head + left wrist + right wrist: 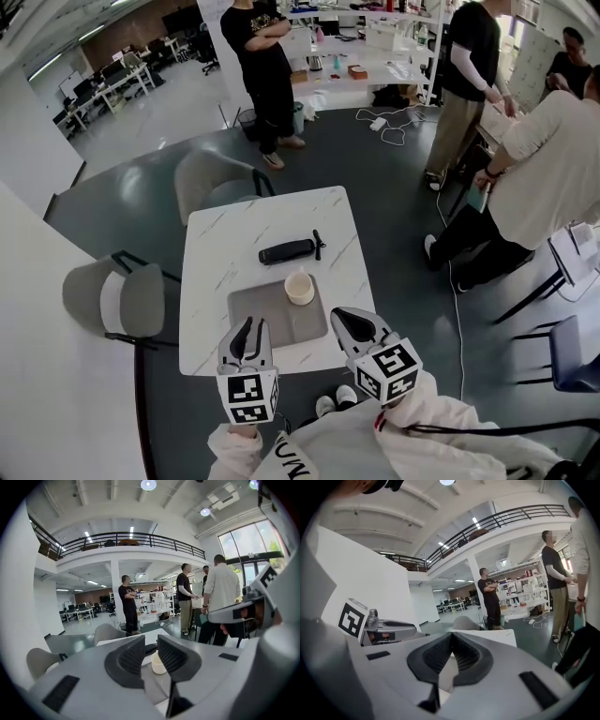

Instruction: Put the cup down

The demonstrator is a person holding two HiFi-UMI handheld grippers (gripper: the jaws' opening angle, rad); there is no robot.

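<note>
White marbled table (211, 281), centre of frame. On it: black case (286, 251) and black pen (318, 245), upper middle; grey tray (258, 314), lower middle, carrying cream cup (299, 287).

Tray (261, 317): on worktop (208, 281), near edge.
Cup (299, 287): on tray, far-right part.
Case (286, 251): behind tray.
Pen (318, 244): behind tray, right of case.
2 chairs: side chair (112, 298) left of tray, far chair (211, 183) behind it.

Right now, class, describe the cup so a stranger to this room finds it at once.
Find the white marbled table. On its near half lies a grey tray; the cup stands upright at the tray's far right corner, pale and round, unlike the long black case beyond it.
</note>
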